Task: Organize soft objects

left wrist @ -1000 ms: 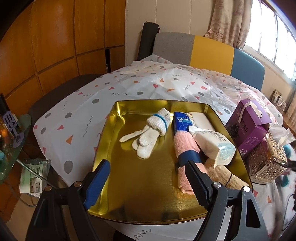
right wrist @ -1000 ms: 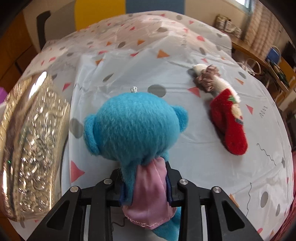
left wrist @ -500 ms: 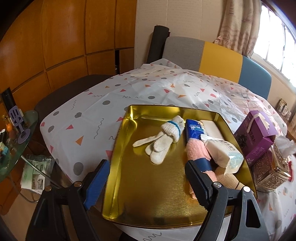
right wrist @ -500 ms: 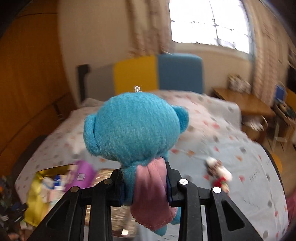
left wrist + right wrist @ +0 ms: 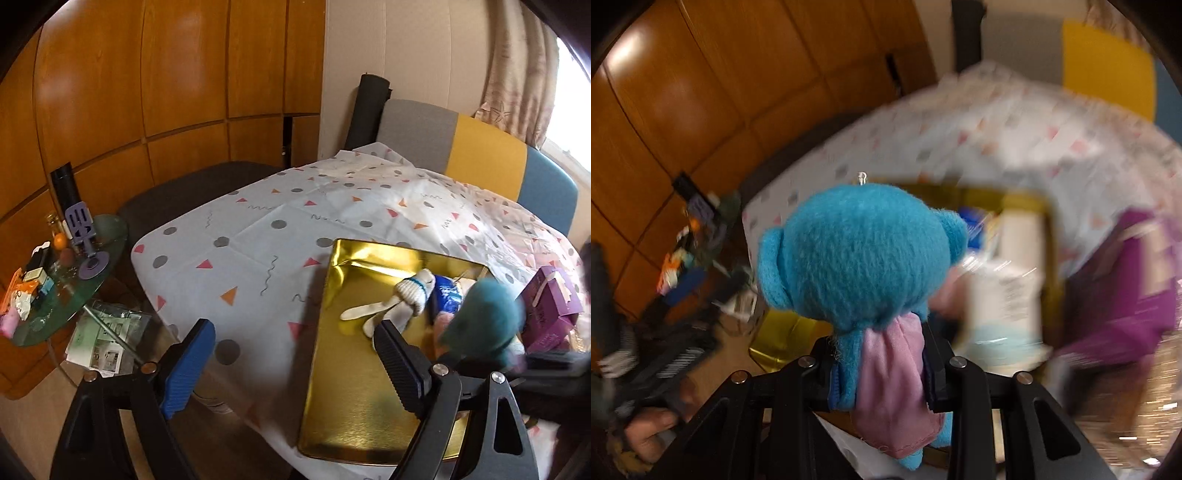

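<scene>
Take the gold tray [image 5: 332, 398] as your landmark. It lies at the near corner of the table with the dotted cloth [image 5: 258, 251], and its near short edge sits right at the table's front edge.

Your right gripper [image 5: 879, 373] is clenched on the blue plush toy [image 5: 860, 254], pads pressed into the body and pink cape below the head. In the left wrist view the toy [image 5: 480, 325] hangs blurred over the tray's right side, above the soft things lying there, not touching the tray floor as far as you can tell.

Your left gripper [image 5: 291, 365] is released; its jaws have just been opening wider and nothing is between them. It hovers at the tray's left near corner: the blue-padded finger [image 5: 186, 369] is left of the tray, over the cloth's front edge, and the black finger [image 5: 399, 369] is over the tray's bare floor.

Inside the tray, the white gloves [image 5: 391, 302] lie toward the far middle. Just right of them is a blue packet [image 5: 447, 295], and a pink cloth [image 5: 439, 325] shows beside the toy. From the right wrist view a white tissue pack [image 5: 1008, 295] lies along the tray's right side, blurred.

The tray's near half and left strip are bare gold, with open room. Left of the tray and beyond its far rim the cloth lies bare. Close to the tray's right rim stands a purple box [image 5: 550, 310], so that side is tight. Well left of the tray, past the table's edge, a small glass side table [image 5: 74, 280] holds clutter.
</scene>
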A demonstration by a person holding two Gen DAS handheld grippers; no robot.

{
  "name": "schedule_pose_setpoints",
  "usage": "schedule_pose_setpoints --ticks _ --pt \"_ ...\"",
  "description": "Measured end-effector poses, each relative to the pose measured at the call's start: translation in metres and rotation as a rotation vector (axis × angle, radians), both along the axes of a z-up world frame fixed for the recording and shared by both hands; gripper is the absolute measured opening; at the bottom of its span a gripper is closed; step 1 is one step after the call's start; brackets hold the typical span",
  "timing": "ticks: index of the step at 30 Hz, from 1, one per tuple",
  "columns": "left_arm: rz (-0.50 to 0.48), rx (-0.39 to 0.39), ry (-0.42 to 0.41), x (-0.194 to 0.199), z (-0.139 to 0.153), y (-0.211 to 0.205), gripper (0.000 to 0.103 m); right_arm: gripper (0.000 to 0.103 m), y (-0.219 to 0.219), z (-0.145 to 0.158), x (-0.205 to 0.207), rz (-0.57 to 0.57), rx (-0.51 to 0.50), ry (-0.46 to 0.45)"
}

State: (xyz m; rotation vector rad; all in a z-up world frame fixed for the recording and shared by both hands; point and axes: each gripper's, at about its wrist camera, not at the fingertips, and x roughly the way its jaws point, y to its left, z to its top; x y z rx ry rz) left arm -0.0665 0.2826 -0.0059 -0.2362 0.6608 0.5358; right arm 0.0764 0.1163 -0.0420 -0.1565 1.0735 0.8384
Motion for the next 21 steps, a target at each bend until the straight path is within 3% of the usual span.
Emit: schedule_pose_setpoints --ticks 7,10,15,17,21 --pt "-0.002 -0.03 0.026 0.003 -0.011 0.002 0.088 0.037 0.027 -0.05 -0.003 0.012 -0.09 0.034" --pt "-0.01 -0.028 0.032 0.004 -0.013 -0.002 0.088 0.042 0.025 -0.051 -0.004 -0.014 -0.11 -0.008" --pt "-0.02 -0.029 0.034 0.006 -0.013 -0.006 0.089 0.048 0.016 -0.045 -0.008 -0.032 -0.068 0.01" --pt "-0.022 -0.026 0.035 0.007 -0.013 -0.007 0.089 0.059 0.013 -0.04 -0.008 -0.039 -0.036 0.014" --pt "-0.03 -0.026 0.038 0.008 -0.014 -0.011 0.089 0.061 0.002 -0.024 -0.015 -0.059 -0.007 -0.025"
